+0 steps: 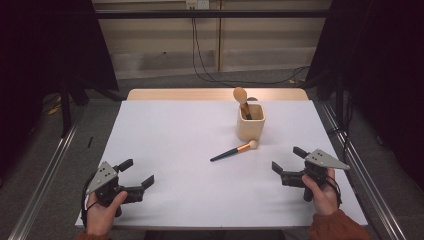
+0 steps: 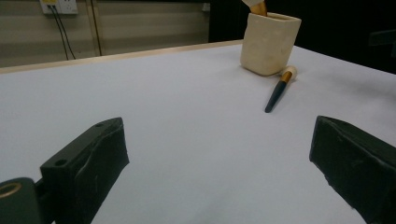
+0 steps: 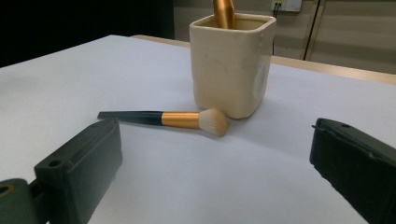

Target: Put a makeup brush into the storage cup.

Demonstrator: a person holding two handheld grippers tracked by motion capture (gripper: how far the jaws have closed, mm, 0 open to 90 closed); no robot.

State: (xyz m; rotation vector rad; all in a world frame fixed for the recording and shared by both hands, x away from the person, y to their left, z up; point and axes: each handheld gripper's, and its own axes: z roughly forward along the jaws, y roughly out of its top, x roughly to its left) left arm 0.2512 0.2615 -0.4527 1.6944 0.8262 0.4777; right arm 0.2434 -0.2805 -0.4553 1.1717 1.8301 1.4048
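Black jaws of our right gripper [image 3: 215, 172] stand wide apart and empty, aimed at the brush [image 3: 170, 119] lying flat at 12 o'clock, its bristles just beside the cup [image 3: 231, 65]. Our left gripper [image 1: 134, 175] waits at 8 o'clock on the table, also spread and holding nothing. We judge the pickup comes next: we should close across the gold ferrule, lift level, then tip the handle down into the cup beside the brush already standing [image 1: 242, 100] there. Beneath it all lies a plain white table [image 1: 175, 150] with a wooden far edge; beyond, pale wall panels, a socket [image 1: 197, 4] with hanging cables, dark curtains either side.
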